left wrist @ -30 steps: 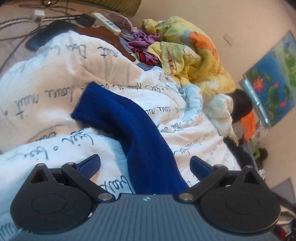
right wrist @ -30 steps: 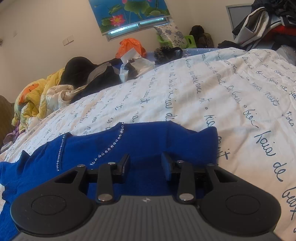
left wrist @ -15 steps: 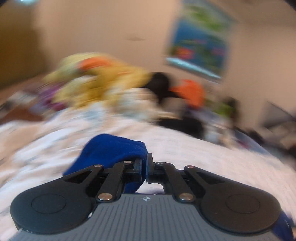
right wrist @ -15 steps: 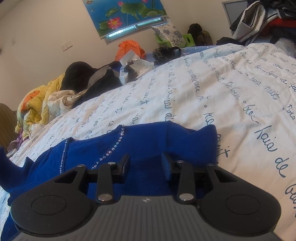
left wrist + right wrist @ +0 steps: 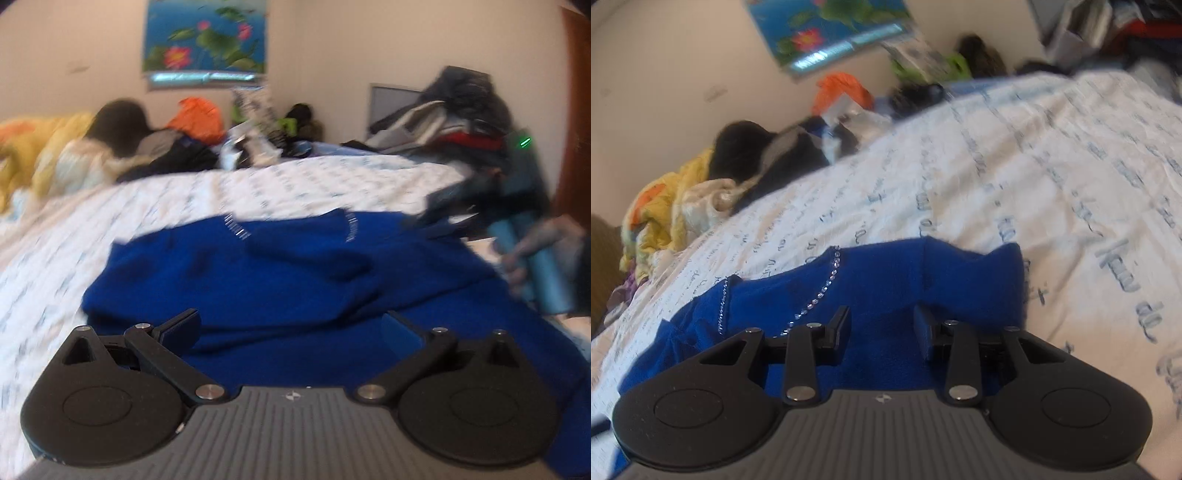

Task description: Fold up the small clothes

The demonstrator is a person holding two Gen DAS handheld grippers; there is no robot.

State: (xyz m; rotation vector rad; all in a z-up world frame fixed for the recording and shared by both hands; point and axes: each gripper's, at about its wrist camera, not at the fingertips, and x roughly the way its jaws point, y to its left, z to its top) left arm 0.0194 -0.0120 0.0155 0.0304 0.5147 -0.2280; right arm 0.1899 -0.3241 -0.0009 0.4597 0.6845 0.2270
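Sweater: blue, lying on the bed, on the white quilt with blue script print. It sits at the near edge, right under both grippers.

Left view (blurred): sweater spreads wide, long axis running left-right across the frame. A sleeve lies folded over the body. Two short sparkly trims show near the far edge. Which end is the neck I can't tell from here.

Right view: sweater runs from near-left to the middle, right edge ends in a raised fold. A rhinestone line goes diagonally from the far edge toward the left finger.

Left gripper: fingers spread wide, nothing between them, hovering just over the cloth. Contact unclear.

Right gripper: fingers apart with a moderate gap, blue cloth visible in the gap and behind it. Not pinched shut on it.

Surroundings:
- Far-left: yellow blanket heaped, a black garment beside it.
- Far middle: orange bag, small clutter next to it.
- Far-right in left view: clothes pile, with a green light at its right.
- Right edge of left view: a hand on a blue handle, touching the sweater's right side.
- Wall: lotus poster.

Quilt beyond the sweater is open up to the clutter.
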